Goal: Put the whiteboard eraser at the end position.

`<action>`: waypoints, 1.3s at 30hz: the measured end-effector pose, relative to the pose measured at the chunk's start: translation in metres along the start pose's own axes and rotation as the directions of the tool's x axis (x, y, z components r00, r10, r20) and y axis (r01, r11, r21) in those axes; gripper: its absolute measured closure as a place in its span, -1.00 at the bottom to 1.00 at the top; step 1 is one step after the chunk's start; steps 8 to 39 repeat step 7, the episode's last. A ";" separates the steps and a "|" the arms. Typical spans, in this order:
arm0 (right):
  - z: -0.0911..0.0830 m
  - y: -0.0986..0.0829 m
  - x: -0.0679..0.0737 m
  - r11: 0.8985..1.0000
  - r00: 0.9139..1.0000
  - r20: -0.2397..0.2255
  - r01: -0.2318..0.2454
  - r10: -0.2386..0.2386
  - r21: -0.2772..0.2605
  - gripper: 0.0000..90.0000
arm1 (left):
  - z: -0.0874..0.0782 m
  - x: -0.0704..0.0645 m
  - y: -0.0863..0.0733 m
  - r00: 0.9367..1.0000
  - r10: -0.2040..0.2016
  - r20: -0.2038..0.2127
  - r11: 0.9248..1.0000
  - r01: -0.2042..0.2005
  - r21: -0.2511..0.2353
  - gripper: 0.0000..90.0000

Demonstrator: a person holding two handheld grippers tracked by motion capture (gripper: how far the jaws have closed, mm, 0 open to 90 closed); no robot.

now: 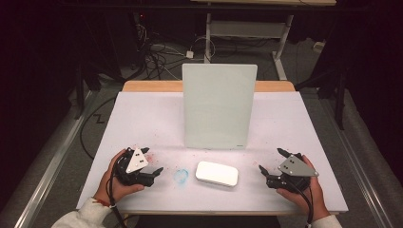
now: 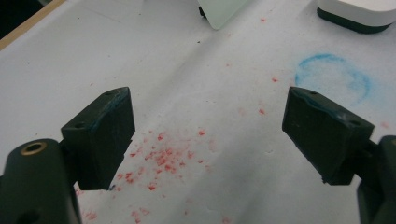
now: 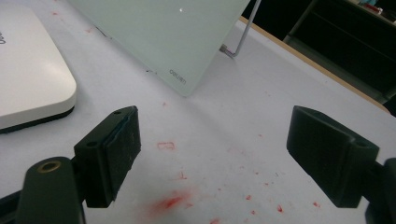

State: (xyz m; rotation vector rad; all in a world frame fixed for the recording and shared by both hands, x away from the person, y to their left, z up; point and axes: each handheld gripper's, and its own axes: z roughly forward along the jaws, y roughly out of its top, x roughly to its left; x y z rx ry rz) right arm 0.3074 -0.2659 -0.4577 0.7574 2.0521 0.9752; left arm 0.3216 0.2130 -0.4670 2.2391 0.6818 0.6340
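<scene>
The white eraser (image 1: pixel 216 173) lies flat on the white table (image 1: pixel 142 114), near the front edge, between the two grippers and apart from both. Its top is white and its underside is dark, as the left gripper view (image 2: pixel 357 11) shows. Just to its left there is a blue ring mark (image 1: pixel 181 176) on the table, and small red stains (image 2: pixel 163 156) are scattered around it.

Behind the eraser stands a pale glass board (image 1: pixel 218 107), upright and leaning a little back on a metal leg (image 3: pixel 243 32).

The left gripper (image 1: pixel 153 161) rests on the table at the left, held by the left hand (image 1: pixel 116 180). Its jaws are wide apart and hold nothing. The right gripper (image 1: pixel 272 160) rests at the right, held by the right hand (image 1: pixel 304 192). Its jaws are also wide apart and empty, and they point toward the eraser.
</scene>
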 end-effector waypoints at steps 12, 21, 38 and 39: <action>0.003 -0.004 -0.008 0.999 0.997 0.063 -0.039 0.039 0.002 -0.56 | 0.002 0.006 0.003 1.000 -0.007 0.006 1.000 0.007 -0.018 -0.64; 0.003 -0.004 -0.008 0.999 0.997 0.063 -0.039 0.039 0.002 -0.56 | 0.002 0.006 0.003 1.000 -0.007 0.006 1.000 0.007 -0.018 -0.64; 0.003 -0.004 -0.008 0.999 0.997 0.063 -0.039 0.039 0.002 -0.56 | 0.002 0.006 0.003 1.000 -0.007 0.006 1.000 0.007 -0.018 -0.64; 0.003 -0.004 -0.008 0.999 0.997 0.063 -0.039 0.039 0.002 -0.56 | 0.002 0.006 0.003 1.000 -0.007 0.006 1.000 0.007 -0.018 -0.64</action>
